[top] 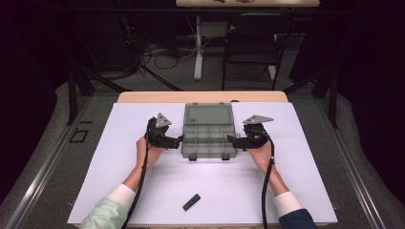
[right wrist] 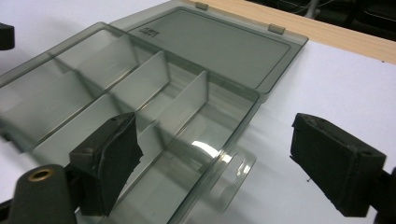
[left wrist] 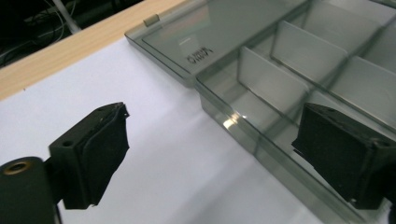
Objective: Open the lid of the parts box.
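A white sheet (top: 143, 191) covered the wooden table (top: 200, 97); behind it we saw a dark room with cables on the floor and one chair (top: 250, 47). We counted one organizer box (top: 208, 136) of grey see-through plastic at the middle of the sheet, its lid (top: 208, 115) laid flat open toward the far edge. Two latches sat on its near edge. In the right gripper view we noted several dividers (right wrist: 159, 84) forming compartments; the exact count we could not tell. One small black object (top: 191, 202) lay near the front edge, well apart from the box. Two grippers were in hand. The left gripper (top: 179, 139) sat just beside the box's left wall, jaws spread wide, nothing clamped. The right gripper (top: 230, 139) sat at the right wall, jaws likewise wide and gripping nothing.
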The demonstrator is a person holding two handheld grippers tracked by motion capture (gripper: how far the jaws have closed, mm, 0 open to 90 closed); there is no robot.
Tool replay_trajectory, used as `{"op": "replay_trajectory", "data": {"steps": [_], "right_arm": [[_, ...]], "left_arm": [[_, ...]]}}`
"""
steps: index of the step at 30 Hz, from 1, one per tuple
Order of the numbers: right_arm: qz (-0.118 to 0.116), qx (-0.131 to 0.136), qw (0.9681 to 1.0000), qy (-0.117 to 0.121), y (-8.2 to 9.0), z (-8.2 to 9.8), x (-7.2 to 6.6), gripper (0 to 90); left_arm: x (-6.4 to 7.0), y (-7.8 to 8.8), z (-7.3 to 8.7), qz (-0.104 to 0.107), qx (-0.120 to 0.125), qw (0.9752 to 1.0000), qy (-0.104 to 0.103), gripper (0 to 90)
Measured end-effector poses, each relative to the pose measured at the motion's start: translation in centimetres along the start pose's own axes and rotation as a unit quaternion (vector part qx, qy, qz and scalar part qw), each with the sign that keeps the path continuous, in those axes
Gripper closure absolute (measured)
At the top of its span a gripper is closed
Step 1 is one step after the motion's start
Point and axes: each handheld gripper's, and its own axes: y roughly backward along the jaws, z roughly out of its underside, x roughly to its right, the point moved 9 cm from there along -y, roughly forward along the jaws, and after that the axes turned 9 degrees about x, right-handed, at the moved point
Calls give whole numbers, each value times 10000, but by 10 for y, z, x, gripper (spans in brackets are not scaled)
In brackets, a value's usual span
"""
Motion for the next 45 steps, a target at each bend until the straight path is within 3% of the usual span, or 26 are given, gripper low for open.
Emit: {"op": "replay_trajectory", "data": {"steps": [11,25,29,36,45], "right_arm": [[-240,25,9994,230,26,11,-23,76],[-473,-26,9984,299,52,28,-51,23],[-516,-4,9977,436,58,30,-59,6],[-566,5,9973,478,66,37,-67,0],[-659,15,9963,553,76,44,-76,0]], "left_arm": [[11,24,20,201,-60,9997,98,13],[40,52,36,339,-103,9991,-233,0],[49,54,36,394,-115,9987,-305,0],[63,57,40,474,-179,9978,-434,0],[73,66,46,525,-205,9975,-420,0]]}}
